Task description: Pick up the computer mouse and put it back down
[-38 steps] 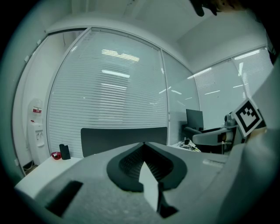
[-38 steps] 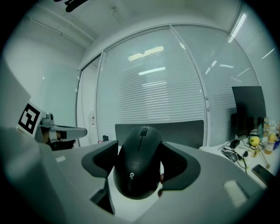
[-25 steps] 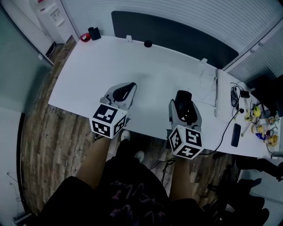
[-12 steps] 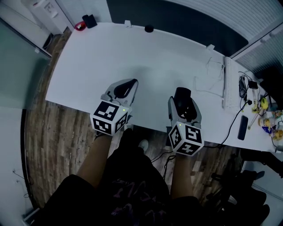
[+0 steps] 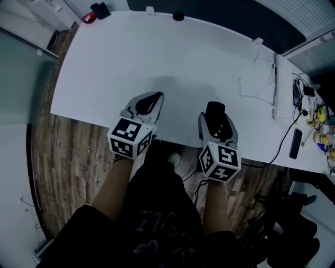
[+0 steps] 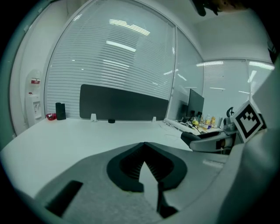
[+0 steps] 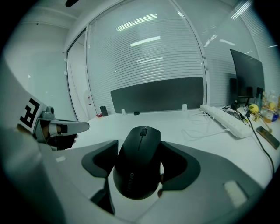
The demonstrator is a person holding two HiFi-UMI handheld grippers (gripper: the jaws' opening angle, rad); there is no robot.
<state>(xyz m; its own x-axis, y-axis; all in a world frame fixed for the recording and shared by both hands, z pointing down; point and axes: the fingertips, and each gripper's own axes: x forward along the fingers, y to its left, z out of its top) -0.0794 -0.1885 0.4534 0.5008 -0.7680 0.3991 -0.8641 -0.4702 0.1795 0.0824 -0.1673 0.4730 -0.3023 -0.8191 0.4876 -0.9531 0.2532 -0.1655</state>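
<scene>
**Mouse clamped in right-hand tongs at desk's near edge**

A person seated at a white desk (image 5: 157,52) holds a two-jaw gripper in each hand, both poised over the desk's near edge. The right gripper (image 5: 215,114) has its jaws closed against the sides of a black computer mouse (image 7: 139,162), whose scroll wheel points away from the person toward the far side of the desk. Whether the mouse sits on the desktop or is raised off it cannot be told from these views. The left gripper (image 5: 148,103), just beside the right one, has its dark jaw tips pressed together with nothing between them. Well apart from both, a white keyboard (image 5: 281,86) lies along the desk's right end with a loose white cable (image 5: 256,84) next to it. A small black round object (image 5: 178,16) rests at the far edge in front of a dark partition panel (image 7: 157,98). Wood-pattern flooring (image 5: 68,152) shows below the desk.
</scene>
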